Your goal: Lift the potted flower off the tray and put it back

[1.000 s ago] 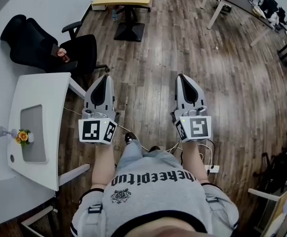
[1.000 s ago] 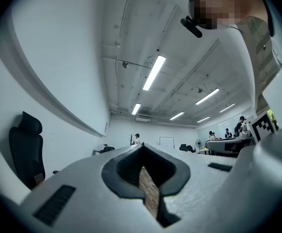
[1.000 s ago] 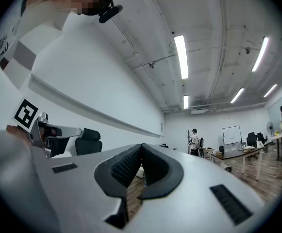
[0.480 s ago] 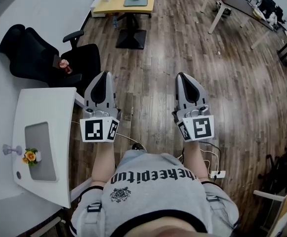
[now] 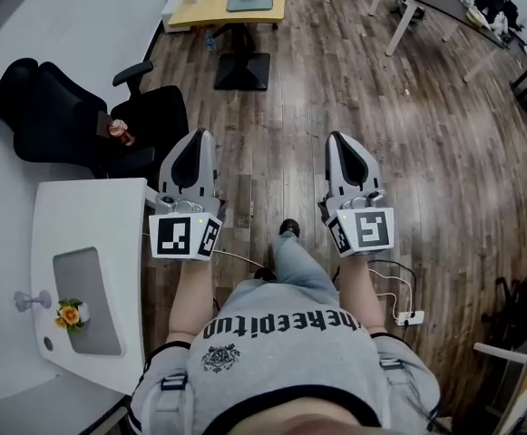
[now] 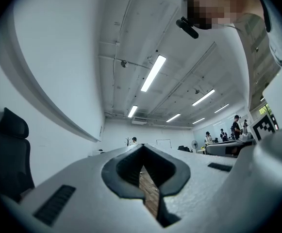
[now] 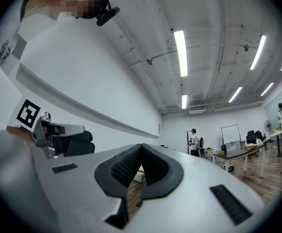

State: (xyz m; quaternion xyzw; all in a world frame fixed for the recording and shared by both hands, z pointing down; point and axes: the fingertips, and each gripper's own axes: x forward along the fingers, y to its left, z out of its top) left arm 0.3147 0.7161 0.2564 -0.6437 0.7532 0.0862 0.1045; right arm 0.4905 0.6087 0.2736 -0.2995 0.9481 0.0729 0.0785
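Head view: we walked on, potted flower (image 5: 71, 314) on tray (image 5: 86, 270) slid lower-left; left gripper (image 5: 193, 140), right gripper (image 5: 340, 141) closed, empty, lift unstarted.

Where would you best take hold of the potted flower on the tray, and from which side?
Grip the white pot, not the orange blooms above it, which a top approach would likely crush. Come in level from the table's near edge, across the bare tray, fingers either side of the pot; it looks upright.
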